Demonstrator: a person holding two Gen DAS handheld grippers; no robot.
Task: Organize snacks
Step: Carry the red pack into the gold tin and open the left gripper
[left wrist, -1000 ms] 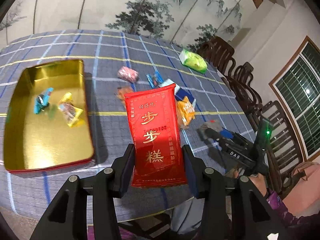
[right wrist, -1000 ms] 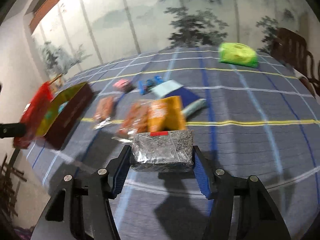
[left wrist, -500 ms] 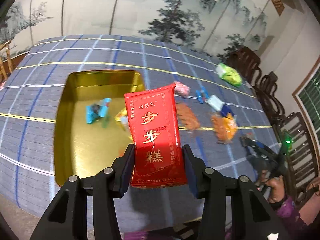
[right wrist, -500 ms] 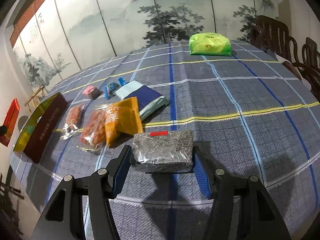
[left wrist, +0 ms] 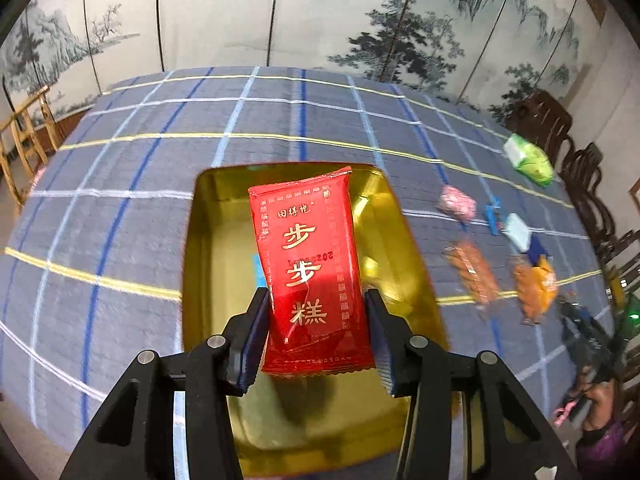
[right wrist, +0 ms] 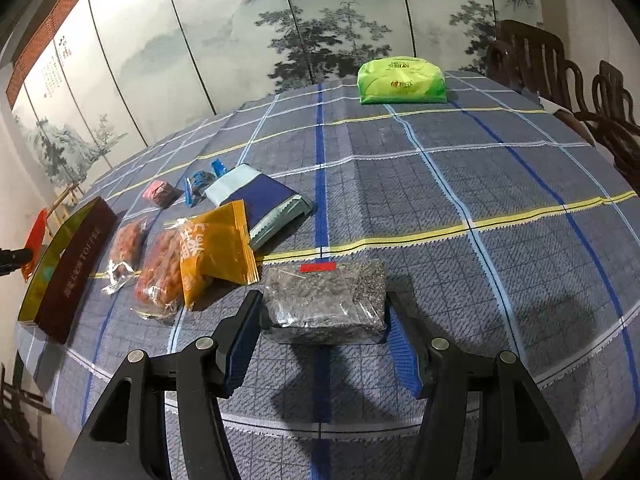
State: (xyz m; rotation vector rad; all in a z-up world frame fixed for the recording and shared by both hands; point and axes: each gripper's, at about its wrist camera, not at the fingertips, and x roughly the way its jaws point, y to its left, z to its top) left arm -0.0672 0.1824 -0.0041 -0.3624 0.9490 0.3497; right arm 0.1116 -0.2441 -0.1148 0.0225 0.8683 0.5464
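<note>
Mid-haul on the snack tidy-up, drop-off stage for the left side. Left gripper (left wrist: 316, 320) clamped on a red snack packet (left wrist: 308, 268), held upright, hanging right over the open gold tin (left wrist: 208, 240) on the plaid tablecloth (left wrist: 120, 184). Looks like something blue already in the tin behind the packet, too hidden to call. Right gripper (right wrist: 324, 320) squeezed onto a clear pack of dark speckled stuff (right wrist: 324, 296), parked low over the cloth, well apart from the tin, seen side-on at far left as a maroon "TOFFEE" box (right wrist: 76, 264). Plenty left loose between the two: orange packet (right wrist: 216, 248) leaning on a bag of reddish snacks (right wrist: 164, 268), a second reddish bag (right wrist: 128, 240), a blue-and-pale pouch (right wrist: 264, 200), small pink (right wrist: 160, 192) and blue (right wrist: 200, 180) candies, plus a green pack (right wrist: 400, 80) way off at the far edge. Next up, probably: lower the red packet a touch, tilt it flat, open up and let it settle inside the walls, not on the rim. Then swing the right one across.
</note>
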